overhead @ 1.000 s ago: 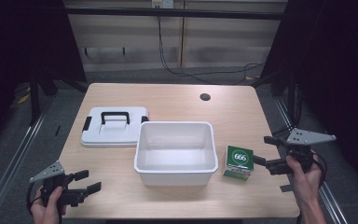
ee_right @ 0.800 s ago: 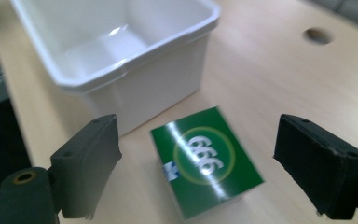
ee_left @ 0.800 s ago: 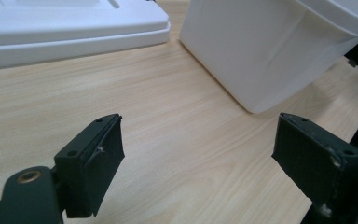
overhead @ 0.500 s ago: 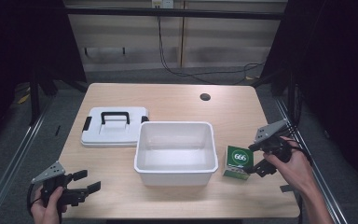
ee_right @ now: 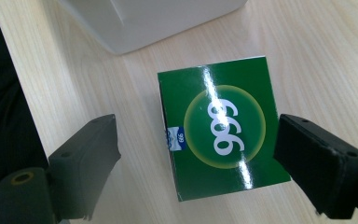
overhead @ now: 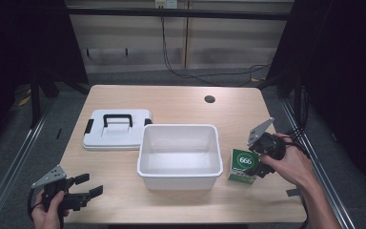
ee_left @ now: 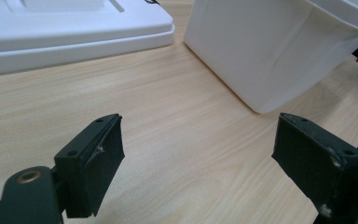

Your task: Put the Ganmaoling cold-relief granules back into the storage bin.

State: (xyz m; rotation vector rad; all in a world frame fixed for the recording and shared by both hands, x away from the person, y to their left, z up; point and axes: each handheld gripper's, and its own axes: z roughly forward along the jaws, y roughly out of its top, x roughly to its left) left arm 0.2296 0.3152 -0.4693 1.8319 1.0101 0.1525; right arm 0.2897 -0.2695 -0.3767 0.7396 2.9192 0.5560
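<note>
Two jaws of the right gripper (ee_right: 196, 163) stand wide, straddling the green box (ee_right: 221, 126) on the table (overhead: 181, 102) just right of the bin (overhead: 178, 155). Likely light, crushable glossy carton: grip opposite side faces, moderately. Left gripper (ee_left: 200, 163) wide, empty.

White lid (ee_left: 74, 28) and white bin (ee_left: 279, 42) cut off by the frame's top edge
</note>
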